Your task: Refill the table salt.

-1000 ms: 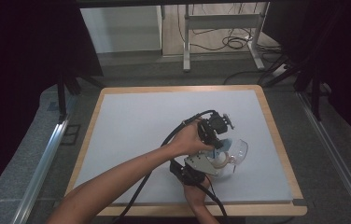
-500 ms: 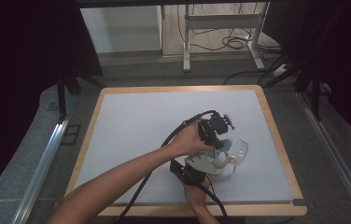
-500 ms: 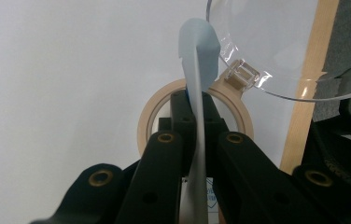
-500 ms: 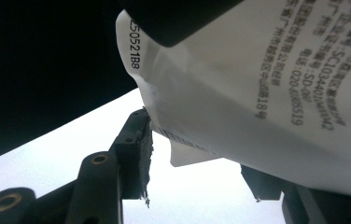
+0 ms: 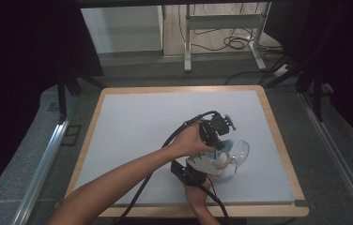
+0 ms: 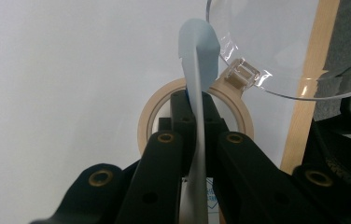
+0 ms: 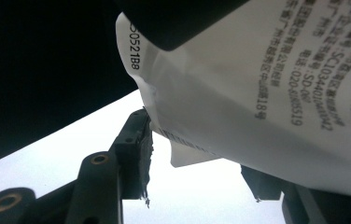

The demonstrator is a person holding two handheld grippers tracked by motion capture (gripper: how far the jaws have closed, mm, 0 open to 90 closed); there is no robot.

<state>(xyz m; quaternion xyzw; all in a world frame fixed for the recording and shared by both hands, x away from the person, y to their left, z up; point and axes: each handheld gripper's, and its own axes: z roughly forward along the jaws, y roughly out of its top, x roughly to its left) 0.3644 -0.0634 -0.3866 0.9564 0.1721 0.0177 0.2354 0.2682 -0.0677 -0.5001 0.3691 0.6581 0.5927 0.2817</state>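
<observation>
Two hand-held grippers meet over the tabletop (image 5: 132, 131): the left hand-held gripper (image 6: 197, 116) pinches a pale blue sheet (image 6: 199, 60), the right hand-held gripper (image 7: 197, 154) clamps a printed packet (image 7: 267, 93) above a clear bowl (image 5: 240, 151); a hard tug could tear it.

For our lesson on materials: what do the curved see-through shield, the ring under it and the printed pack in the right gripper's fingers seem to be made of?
Shield: probably clear glossy plastic; the table shows through it and its rim glints.
Tape roll: likely matte beige paper masking tape, judging by its dull layered edge.
Printed pack: seemingly thin white plastic film or coated paper; it creases, and its edge by the left finger looks torn.
</observation>
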